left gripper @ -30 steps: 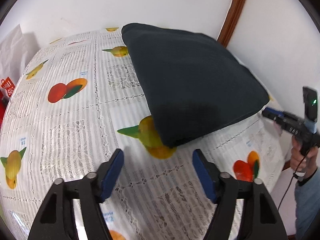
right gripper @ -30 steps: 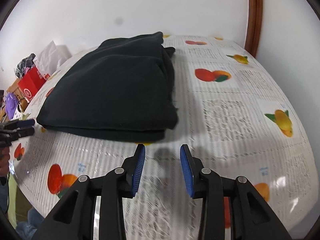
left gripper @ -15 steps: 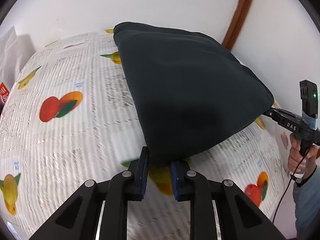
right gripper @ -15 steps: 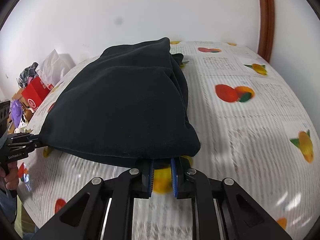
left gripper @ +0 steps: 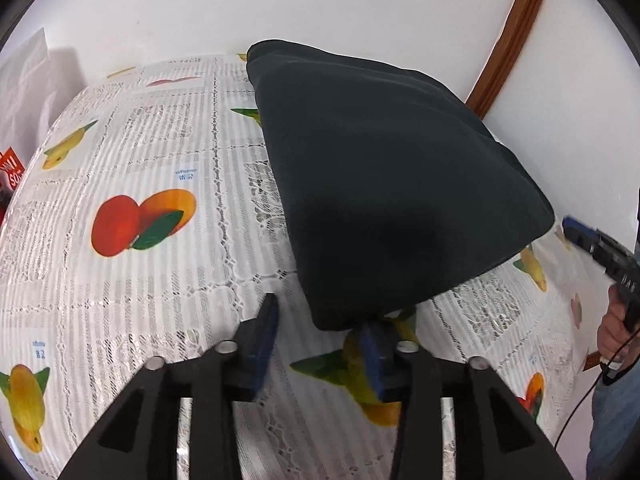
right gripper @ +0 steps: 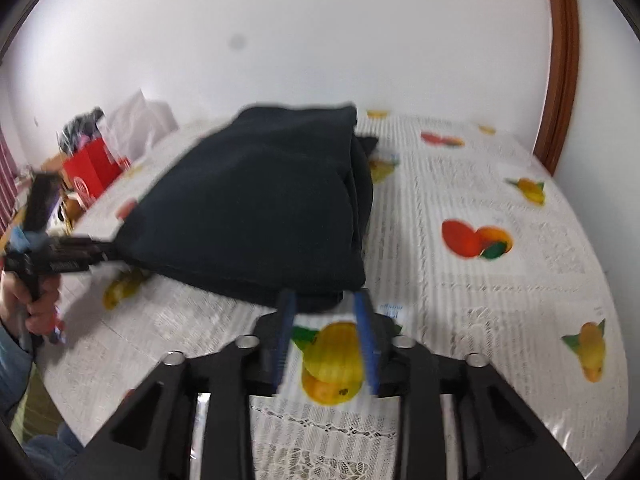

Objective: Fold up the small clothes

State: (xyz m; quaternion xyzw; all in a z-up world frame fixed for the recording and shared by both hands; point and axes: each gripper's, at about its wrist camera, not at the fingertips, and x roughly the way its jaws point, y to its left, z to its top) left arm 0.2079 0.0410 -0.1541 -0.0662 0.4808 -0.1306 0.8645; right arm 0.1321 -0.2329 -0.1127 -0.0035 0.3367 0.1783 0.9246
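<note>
Folded dark garment (left gripper: 384,184), clamped a half-second ago, lies lengthwise toward the wall as left gripper (left gripper: 320,340) and right gripper (right gripper: 326,336) jaws open off its near corners.

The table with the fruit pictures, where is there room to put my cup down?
On the tablecloth left of the dark folded garment in the left wrist view, out to the wall. In the right wrist view, also right of the garment, toward the wooden frame. It is crowded by the red box and bags.

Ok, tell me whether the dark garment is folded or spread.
Folded: the dark garment is a compact block on the tablecloth, with stacked layers showing along its right edge.
</note>
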